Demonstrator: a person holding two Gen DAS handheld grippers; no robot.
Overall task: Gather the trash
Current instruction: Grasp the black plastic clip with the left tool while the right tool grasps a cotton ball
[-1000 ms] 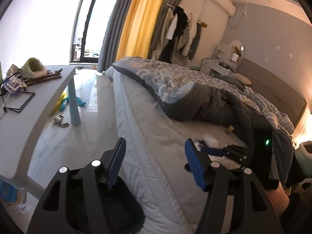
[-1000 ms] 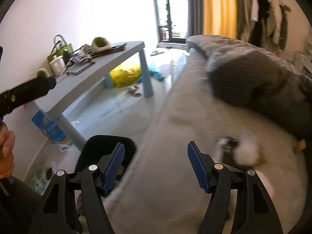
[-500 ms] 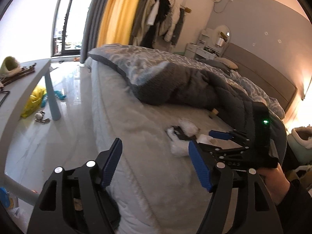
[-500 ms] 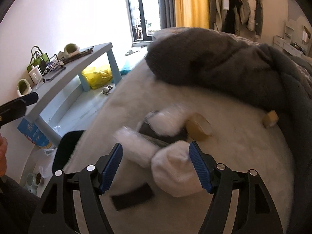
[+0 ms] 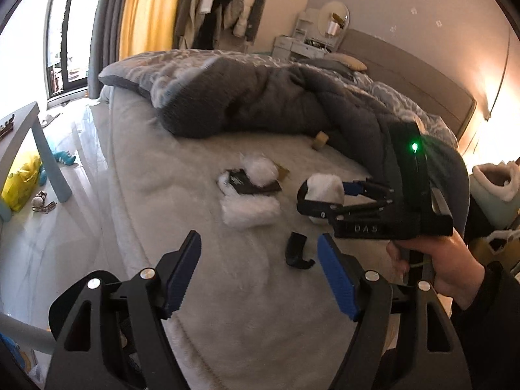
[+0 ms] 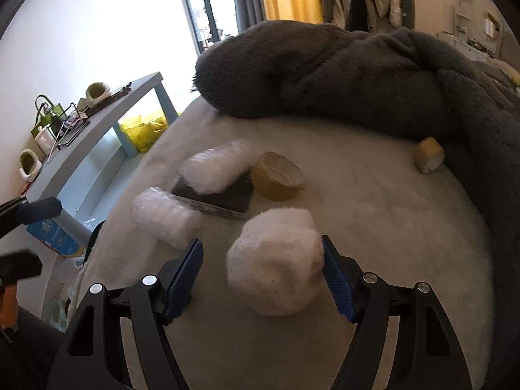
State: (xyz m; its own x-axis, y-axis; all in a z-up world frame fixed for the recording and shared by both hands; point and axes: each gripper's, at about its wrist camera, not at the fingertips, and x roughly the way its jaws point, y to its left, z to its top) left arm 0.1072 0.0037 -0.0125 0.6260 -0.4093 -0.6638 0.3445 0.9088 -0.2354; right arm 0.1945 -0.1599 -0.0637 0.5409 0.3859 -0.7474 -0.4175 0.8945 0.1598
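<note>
Advanced since half a second ago: right gripper (image 6: 261, 274), now straddling white fluffy wad (image 6: 276, 265) on pale bed sheet (image 6: 390, 227); right blue pad (image 6: 336, 284) touching wad, left pad apart from it, jaws spread, not clamped. Same gripper (image 5: 325, 191) seen from left wrist view with wad (image 5: 325, 188) between its fingers, held by right hand (image 5: 435, 260). Left gripper (image 5: 258, 276): jaws wide apart, holding nothing, hovering over sheet (image 5: 162, 195) near small curved black scrap (image 5: 296, 251). Beyond wad, clustered on sheet: two bubble-wrap bundles (image 6: 164, 216) (image 6: 216, 170), black flat packet (image 6: 224, 196) lying partly under farther bundle, brown tape roll (image 6: 276, 177) just beside packet. Second, smaller tape roll (image 6: 429, 155) well apart, against edge of dark grey blanket (image 6: 341, 74). Left wrist view: white bundles (image 5: 250, 208) (image 5: 260, 170) around packet (image 5: 248, 185). Background: grey-blue side table (image 6: 97, 136) with clutter, yellow bag (image 6: 146, 130) on floor below, yellow curtain (image 5: 146, 13), hanging coats (image 5: 227, 0).
</note>
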